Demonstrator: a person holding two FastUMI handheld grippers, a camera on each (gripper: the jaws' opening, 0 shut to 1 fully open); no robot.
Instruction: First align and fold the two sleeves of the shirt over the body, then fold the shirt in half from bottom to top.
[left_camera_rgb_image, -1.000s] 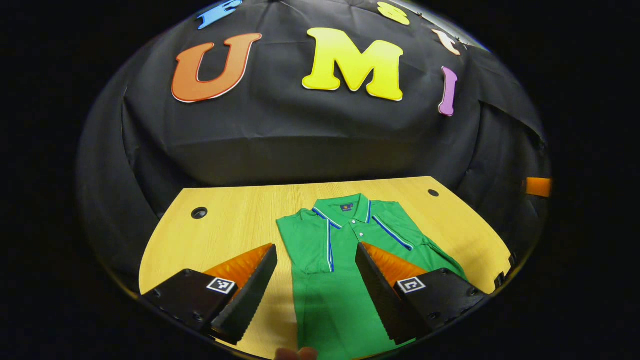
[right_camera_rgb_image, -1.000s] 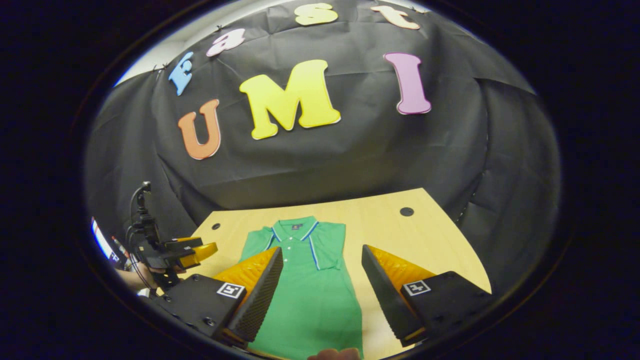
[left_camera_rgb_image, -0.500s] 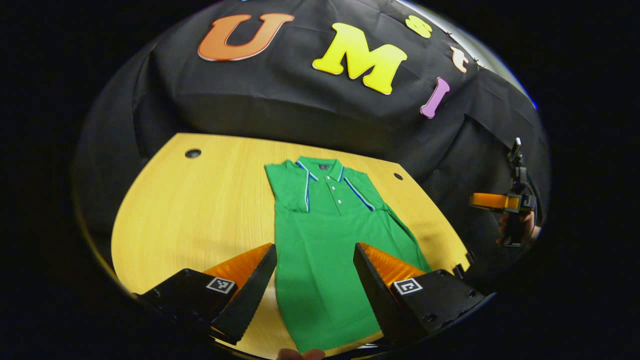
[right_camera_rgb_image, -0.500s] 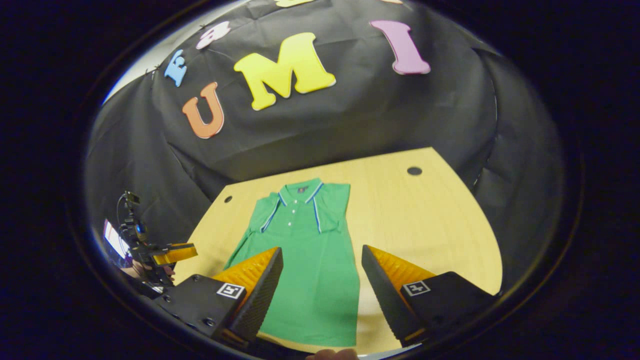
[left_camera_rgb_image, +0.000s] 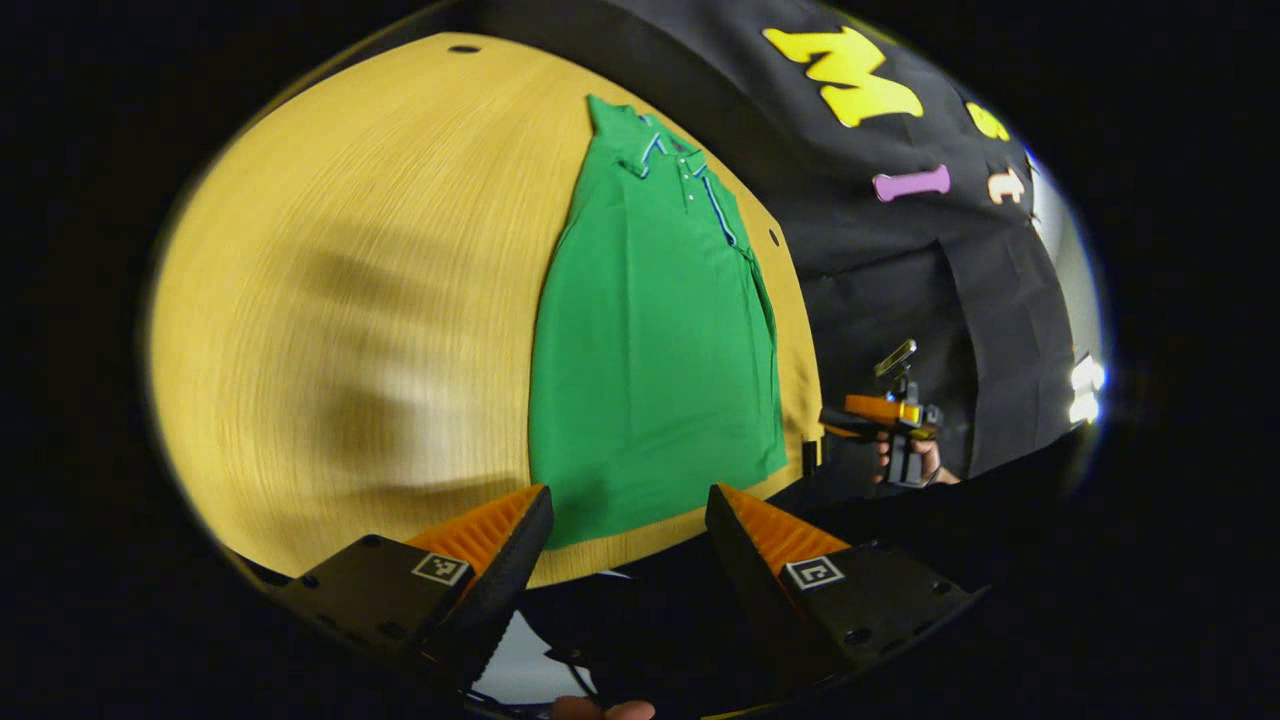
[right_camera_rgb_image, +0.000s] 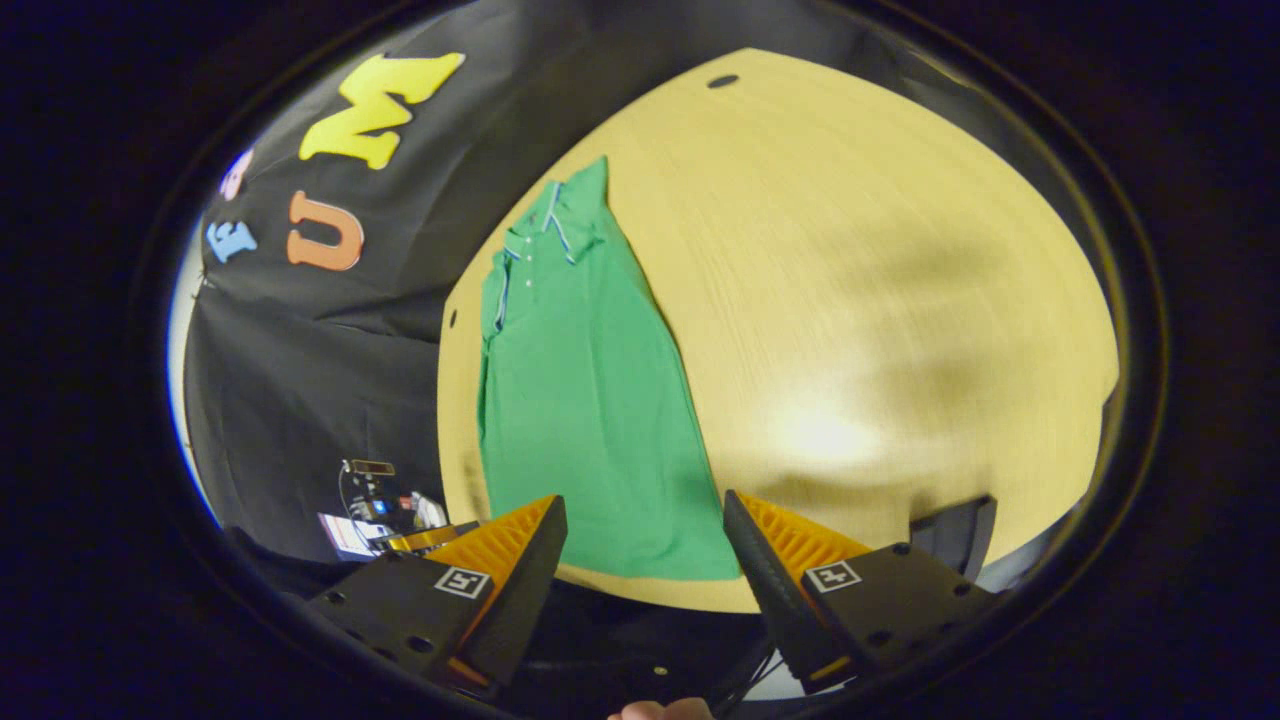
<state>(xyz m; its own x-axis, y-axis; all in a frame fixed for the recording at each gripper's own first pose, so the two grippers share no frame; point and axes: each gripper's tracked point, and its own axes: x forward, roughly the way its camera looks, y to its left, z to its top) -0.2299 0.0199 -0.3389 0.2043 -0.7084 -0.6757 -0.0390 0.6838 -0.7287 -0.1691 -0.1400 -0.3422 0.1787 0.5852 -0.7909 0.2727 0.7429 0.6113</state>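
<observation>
The shirt (left_camera_rgb_image: 650, 340) lies flat on the table (left_camera_rgb_image: 350, 300), running from upper centre down to lower centre in the left gripper view, sleeves apparently already folded in, hem nearest the table edge. The left gripper (left_camera_rgb_image: 625, 520) and right gripper (right_camera_rgb_image: 645, 530) both hang with fingers apart and empty, just short of the hem. Judged next: take one hem corner each, pinch only the cloth, lift evenly, and carry toward the collar without dragging

A pale wooden table (left_camera_rgb_image: 330, 300) with round cable holes (right_camera_rgb_image: 722, 81) fills the booth, black cloth wall (left_camera_rgb_image: 900, 280) draped behind, shadows mottling the wood.
</observation>
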